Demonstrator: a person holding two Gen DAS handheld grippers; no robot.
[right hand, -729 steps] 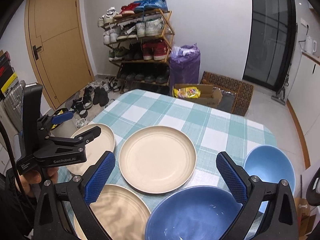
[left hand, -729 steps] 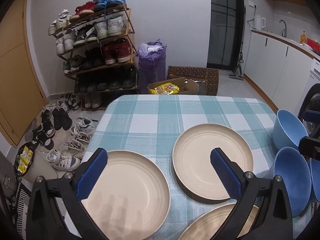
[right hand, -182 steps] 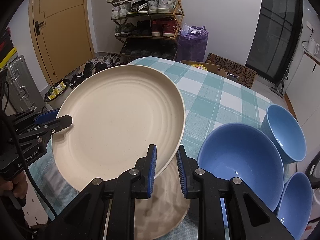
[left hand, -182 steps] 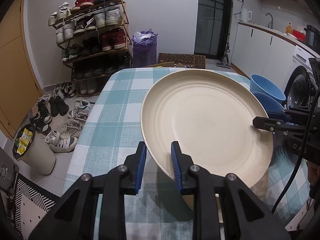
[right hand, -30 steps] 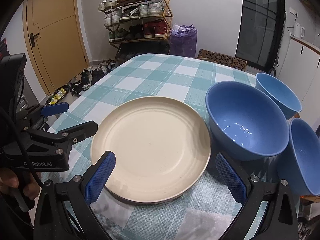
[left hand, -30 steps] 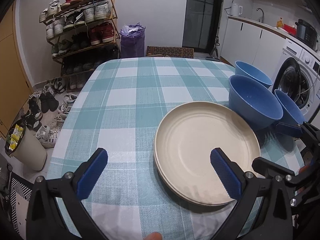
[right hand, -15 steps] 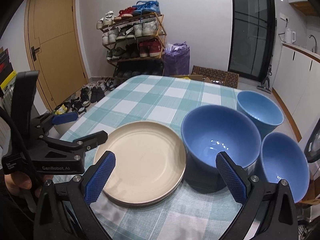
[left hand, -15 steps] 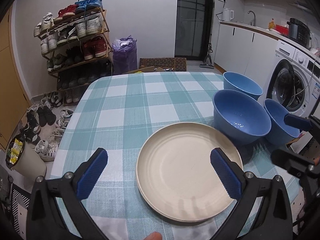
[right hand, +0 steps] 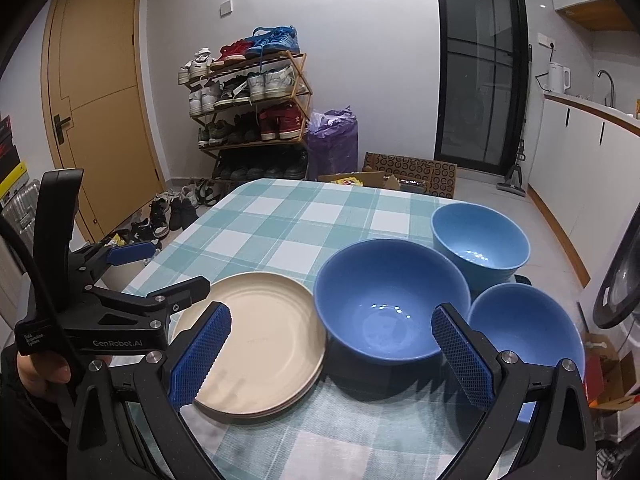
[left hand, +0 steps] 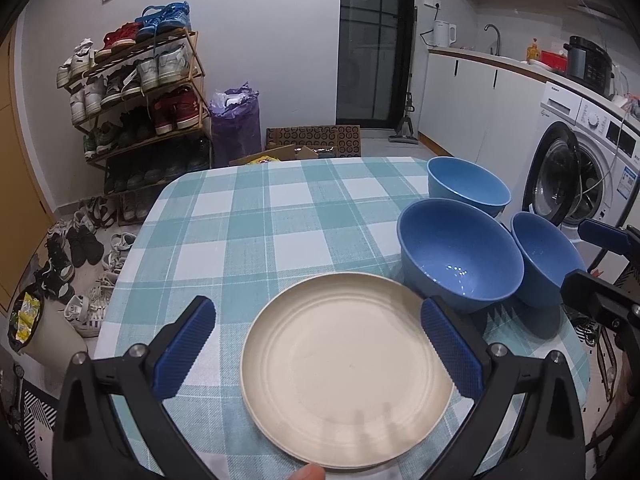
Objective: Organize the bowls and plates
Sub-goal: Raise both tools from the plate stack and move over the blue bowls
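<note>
A stack of cream plates (left hand: 346,364) (right hand: 260,340) lies on the checked tablecloth near the front edge. To its right stand three blue bowls: a large dark one (left hand: 460,256) (right hand: 390,300), a lighter one behind it (left hand: 468,186) (right hand: 480,242) and a smaller one at the right (left hand: 546,258) (right hand: 524,332). My left gripper (left hand: 322,346) hangs open above the plate stack, holding nothing. My right gripper (right hand: 330,356) is open too, raised in front of the large bowl. The left gripper (right hand: 160,268) shows at the left in the right wrist view.
The table (left hand: 280,216) has bare cloth at the back and left. A shoe rack (left hand: 136,100), a purple bag (left hand: 236,124) and cardboard boxes (left hand: 312,140) stand beyond it. A washing machine (left hand: 580,176) and kitchen counter (left hand: 500,60) are at the right.
Both grippers have pulled back and risen from the table, so plates and bowls look smaller and farther. The plate stack and bowls have not moved.
</note>
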